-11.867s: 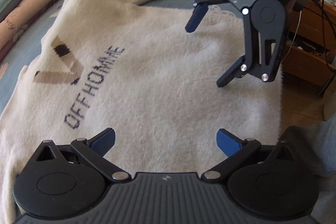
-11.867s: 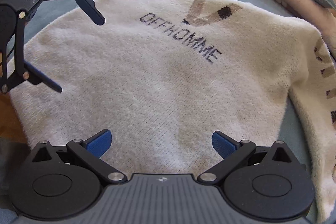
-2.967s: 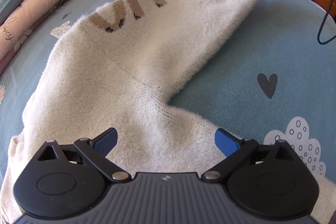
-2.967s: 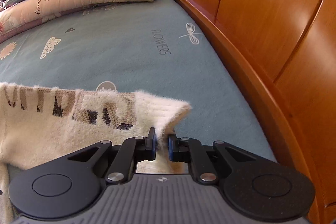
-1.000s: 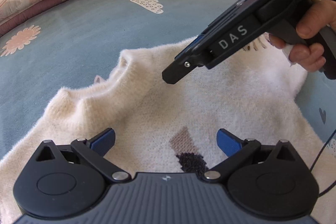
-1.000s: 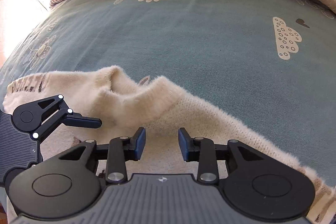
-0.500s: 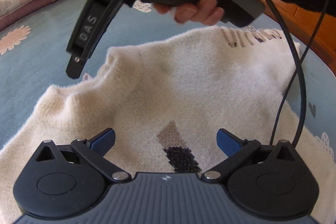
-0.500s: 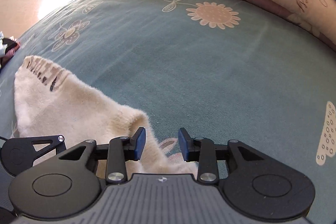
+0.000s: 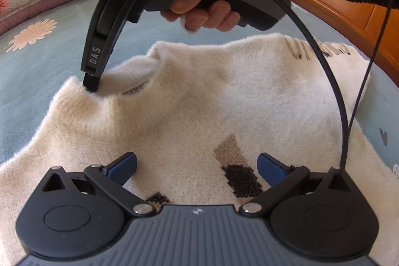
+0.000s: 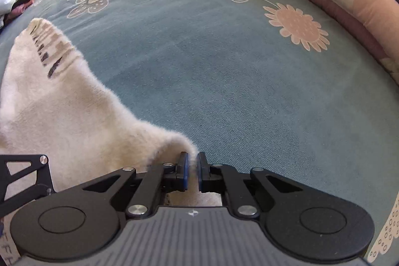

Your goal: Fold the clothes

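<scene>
— Sweater (image 9: 224,104) lay cream and flat on the blue bed (image 10: 224,66). The claws?
— Right claw (image 10: 192,167) had just clamped its shoulder edge at ten o'clock; left claw (image 9: 197,165) gaped above the chest.

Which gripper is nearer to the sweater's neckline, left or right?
Right. The right gripper is pinched on the sweater at the neckline edge; the left gripper hovers open over the chest, short of the collar.

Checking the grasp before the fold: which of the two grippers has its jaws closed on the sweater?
The right gripper: its jaws have just closed and pinch the sweater at the shoulder by the collar. The left gripper hangs wide open above the chest.
</scene>
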Available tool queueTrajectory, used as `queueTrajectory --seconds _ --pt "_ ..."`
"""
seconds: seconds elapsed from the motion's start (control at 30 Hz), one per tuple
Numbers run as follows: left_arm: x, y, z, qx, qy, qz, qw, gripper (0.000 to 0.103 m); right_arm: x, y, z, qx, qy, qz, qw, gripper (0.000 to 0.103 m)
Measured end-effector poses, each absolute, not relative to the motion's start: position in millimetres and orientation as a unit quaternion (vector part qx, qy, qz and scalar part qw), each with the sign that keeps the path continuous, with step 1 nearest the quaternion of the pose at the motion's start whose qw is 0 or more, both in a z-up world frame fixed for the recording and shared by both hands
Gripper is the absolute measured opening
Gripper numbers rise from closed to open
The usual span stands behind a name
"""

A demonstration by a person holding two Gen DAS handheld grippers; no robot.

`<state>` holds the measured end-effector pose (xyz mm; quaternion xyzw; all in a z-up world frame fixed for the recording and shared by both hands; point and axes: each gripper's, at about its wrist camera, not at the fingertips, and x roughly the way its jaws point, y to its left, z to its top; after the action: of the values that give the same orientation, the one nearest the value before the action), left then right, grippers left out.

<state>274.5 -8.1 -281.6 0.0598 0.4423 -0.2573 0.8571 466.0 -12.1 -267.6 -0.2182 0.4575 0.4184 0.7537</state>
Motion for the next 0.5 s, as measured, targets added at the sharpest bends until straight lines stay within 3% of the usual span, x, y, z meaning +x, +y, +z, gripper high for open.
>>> queueTrajectory --seconds 0.03,0.23,0.5 --pt "277.0 -5.0 -280.6 0.051 0.441 -0.253 0.859 0.102 469.6 -15.9 -267.6 -0.204 0.465 0.413 0.756 0.009" --pt "277.0 7.6 -281.0 0.03 0.441 -0.243 0.863 0.102 475.7 -76.1 -243.9 -0.1 0.487 0.393 0.773 0.042" --pt "273.8 -4.6 -287.8 0.075 0.443 -0.25 0.858 0.102 467.6 -86.7 -271.6 -0.151 0.51 0.432 0.728 0.045"
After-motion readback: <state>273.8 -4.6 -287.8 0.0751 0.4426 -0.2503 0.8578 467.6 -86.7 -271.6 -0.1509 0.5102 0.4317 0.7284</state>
